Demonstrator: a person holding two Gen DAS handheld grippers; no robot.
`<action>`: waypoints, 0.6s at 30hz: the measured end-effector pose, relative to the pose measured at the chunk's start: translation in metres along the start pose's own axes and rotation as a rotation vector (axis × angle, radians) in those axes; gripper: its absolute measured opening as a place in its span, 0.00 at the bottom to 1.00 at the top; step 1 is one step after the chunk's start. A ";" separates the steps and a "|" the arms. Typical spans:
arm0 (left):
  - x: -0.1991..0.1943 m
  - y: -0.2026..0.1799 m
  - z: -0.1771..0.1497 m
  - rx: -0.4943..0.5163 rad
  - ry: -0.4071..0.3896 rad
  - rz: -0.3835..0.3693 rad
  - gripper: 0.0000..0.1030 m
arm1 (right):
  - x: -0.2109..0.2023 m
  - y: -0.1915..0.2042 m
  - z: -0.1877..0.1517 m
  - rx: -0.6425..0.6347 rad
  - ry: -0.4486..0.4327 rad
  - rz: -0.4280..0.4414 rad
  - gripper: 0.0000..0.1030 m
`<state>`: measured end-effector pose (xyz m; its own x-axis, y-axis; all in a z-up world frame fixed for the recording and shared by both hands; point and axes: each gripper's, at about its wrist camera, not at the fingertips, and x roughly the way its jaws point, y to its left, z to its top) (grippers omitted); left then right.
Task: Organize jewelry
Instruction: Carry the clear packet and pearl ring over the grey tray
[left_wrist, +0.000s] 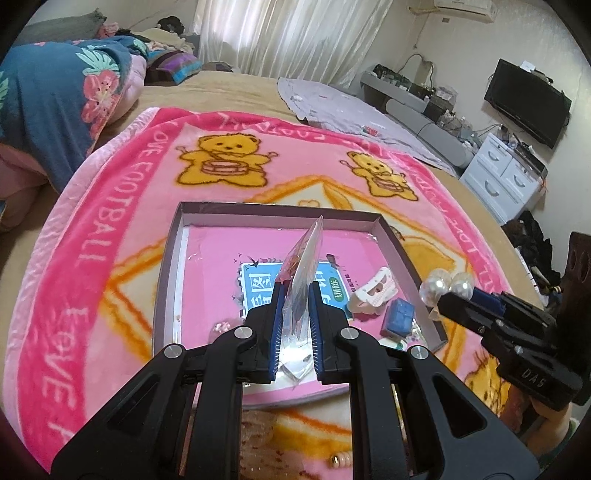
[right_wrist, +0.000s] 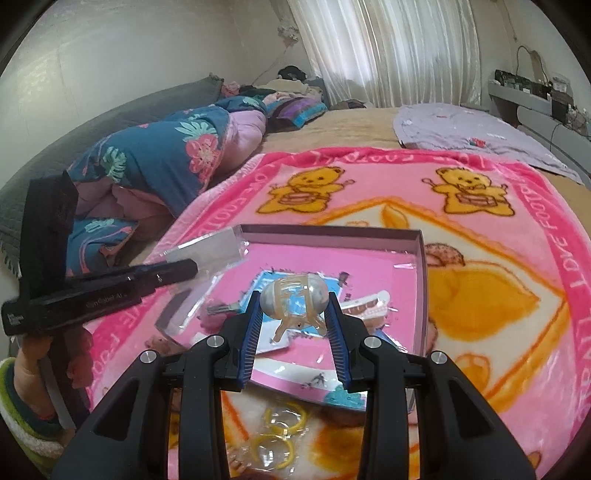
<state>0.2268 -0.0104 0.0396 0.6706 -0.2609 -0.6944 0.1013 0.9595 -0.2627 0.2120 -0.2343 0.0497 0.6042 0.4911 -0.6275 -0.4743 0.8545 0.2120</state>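
- Left gripper (left_wrist: 295, 295) is clamped on a clear plastic packet (left_wrist: 304, 266). Packet stands on edge, long axis pointing forward and up over the tray (left_wrist: 173, 258).
- Right gripper (right_wrist: 293, 308) pinches a pearl hair clip (right_wrist: 293, 297): two big pearls between the pads, held above the tray's right part.
- Tray lies on the pink bear blanket (left_wrist: 122, 177), straight ahead of and below both grippers. Both are about equally near it; the right one sits over the right rim.
- Already in the tray: white claw clip (left_wrist: 375, 290) and small blue box (left_wrist: 399, 315), near the right wall.
- Judgement: next move is a straight drop into the tray.
- Hard to tell: packet contents (glare, see-through). The yellow rings (right_wrist: 279, 432) on the blanket near the camera are half hidden behind the gripper body.
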 end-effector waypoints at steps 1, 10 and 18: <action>0.002 0.000 0.000 0.002 0.004 0.000 0.07 | 0.004 -0.002 -0.003 -0.001 0.011 -0.006 0.32; 0.037 0.002 -0.006 -0.014 0.067 -0.007 0.07 | 0.025 -0.004 -0.015 -0.030 0.083 0.004 0.32; 0.063 0.004 -0.013 -0.032 0.121 -0.033 0.07 | 0.043 0.006 -0.023 -0.061 0.133 0.034 0.32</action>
<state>0.2596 -0.0247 -0.0142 0.5733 -0.3046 -0.7606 0.0969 0.9470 -0.3062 0.2209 -0.2119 0.0068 0.4993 0.4893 -0.7150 -0.5331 0.8241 0.1916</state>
